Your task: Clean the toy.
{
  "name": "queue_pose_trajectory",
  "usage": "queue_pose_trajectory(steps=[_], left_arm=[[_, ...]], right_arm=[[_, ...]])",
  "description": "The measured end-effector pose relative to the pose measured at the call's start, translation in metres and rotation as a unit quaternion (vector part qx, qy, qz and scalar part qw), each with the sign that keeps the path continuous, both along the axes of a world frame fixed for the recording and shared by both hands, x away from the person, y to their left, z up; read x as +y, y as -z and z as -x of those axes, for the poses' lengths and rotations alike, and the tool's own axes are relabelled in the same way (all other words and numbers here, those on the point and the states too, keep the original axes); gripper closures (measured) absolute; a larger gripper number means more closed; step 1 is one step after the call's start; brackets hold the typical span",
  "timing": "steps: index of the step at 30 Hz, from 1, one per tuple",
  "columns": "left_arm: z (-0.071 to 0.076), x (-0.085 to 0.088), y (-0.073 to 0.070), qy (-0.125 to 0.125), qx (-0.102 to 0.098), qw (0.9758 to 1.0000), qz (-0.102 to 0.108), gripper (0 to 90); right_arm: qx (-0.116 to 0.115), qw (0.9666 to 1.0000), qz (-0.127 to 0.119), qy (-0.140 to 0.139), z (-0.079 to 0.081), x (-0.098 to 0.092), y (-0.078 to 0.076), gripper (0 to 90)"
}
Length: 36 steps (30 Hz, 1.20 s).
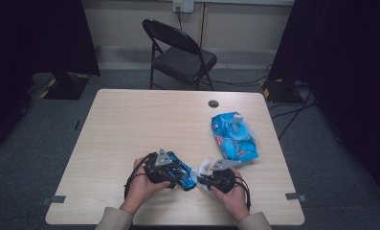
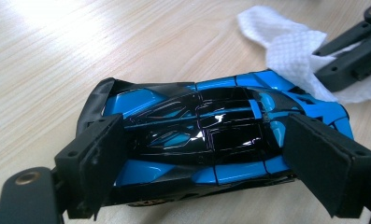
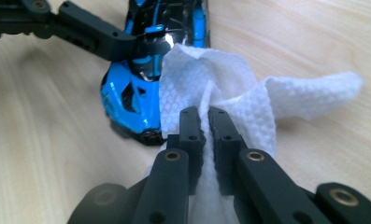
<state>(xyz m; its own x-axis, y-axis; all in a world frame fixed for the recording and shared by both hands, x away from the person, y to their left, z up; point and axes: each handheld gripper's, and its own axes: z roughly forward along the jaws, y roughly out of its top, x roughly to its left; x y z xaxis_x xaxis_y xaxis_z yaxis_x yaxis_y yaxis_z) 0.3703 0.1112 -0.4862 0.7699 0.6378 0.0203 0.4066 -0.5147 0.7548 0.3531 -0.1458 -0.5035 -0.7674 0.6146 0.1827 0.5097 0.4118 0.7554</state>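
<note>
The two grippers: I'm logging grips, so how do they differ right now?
The left gripper has its jaws spread wide, pressing both sides of the blue and black toy car; the right gripper is nearly closed, pinching a thin white wipe. The car is hard and glossy, the wipe soft and crumpled. Both rest low over the table.

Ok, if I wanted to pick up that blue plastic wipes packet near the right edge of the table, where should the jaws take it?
Grip the blue plastic wipes packet across its narrow width near the end closest to you, coming straight down. It lies flat and lengthwise away from you, so its long sides are free.
</note>
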Motion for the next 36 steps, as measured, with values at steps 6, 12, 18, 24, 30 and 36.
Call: queue_pose_trajectory(steps=[6,12,18,24,30,36], left_arm=[[0.000,0.000,0.000,0.000,0.001,1.0000,-0.003,13.6],[0.000,0.001,-0.001,-0.006,0.005,1.0000,-0.002,13.5],[0.000,0.001,0.000,-0.006,0.006,1.0000,-0.001,13.5],[0.000,0.001,-0.001,-0.005,0.005,1.0000,-0.003,13.5],[0.000,0.000,-0.001,-0.006,0.006,1.0000,-0.004,13.6],[0.000,0.000,-0.001,-0.011,0.012,0.9999,-0.004,14.4]], right_arm=[[0.011,0.9998,-0.002,-0.014,0.006,0.000,-0.001,85.8],[0.015,0.9995,0.001,-0.028,0.012,0.004,-0.002,85.9],[0.023,0.9990,-0.003,-0.037,0.013,0.005,-0.003,86.0],[0.030,0.9981,-0.004,-0.053,0.018,0.011,-0.004,86.2],[0.029,0.9958,-0.003,-0.087,0.023,0.028,-0.003,86.2],[0.024,0.9944,-0.007,-0.103,0.025,0.043,-0.001,86.1]])
